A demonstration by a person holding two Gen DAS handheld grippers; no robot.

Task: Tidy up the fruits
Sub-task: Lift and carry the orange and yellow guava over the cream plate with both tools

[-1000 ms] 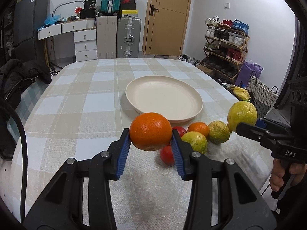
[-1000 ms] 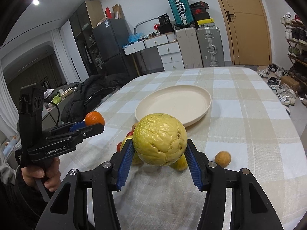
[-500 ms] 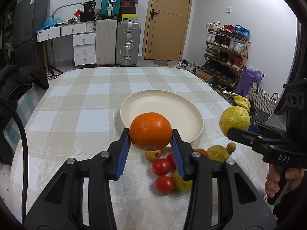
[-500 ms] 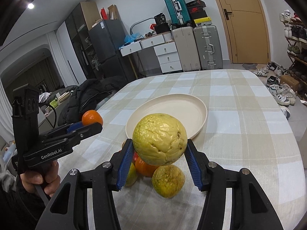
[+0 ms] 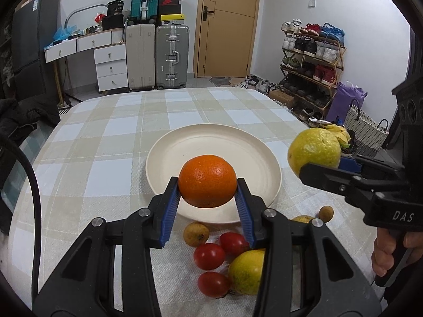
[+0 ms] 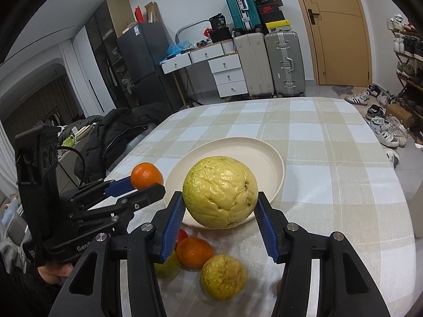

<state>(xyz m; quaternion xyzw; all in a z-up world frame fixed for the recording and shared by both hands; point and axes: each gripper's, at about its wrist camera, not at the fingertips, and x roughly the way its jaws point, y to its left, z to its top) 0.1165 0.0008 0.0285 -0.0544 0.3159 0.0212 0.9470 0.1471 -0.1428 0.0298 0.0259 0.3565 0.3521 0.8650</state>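
Hiding behind right gripper (image 6: pixel 219 218): 1 tomato (image 6: pixel 182 235).

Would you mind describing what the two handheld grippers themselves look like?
Both the left gripper and the right gripper are matte black plastic with ribbed blue pads and silver pivot bolts. White lettering reads DAS on the right, GenR... on the left. Bare hands grip both.

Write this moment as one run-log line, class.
left gripper: shut on orange | right gripper: shut on yellow fruit | plate: bare | stage: carrying toward plate

Orange fruit (image 5: pixel 207 184); wrinkled yellow fruit (image 6: pixel 220 191); cream plate (image 5: pixel 253 155); beige-white checked tablecloth (image 5: pixel 111 142); near tomatoes (image 5: pixel 208 255), apparently red.
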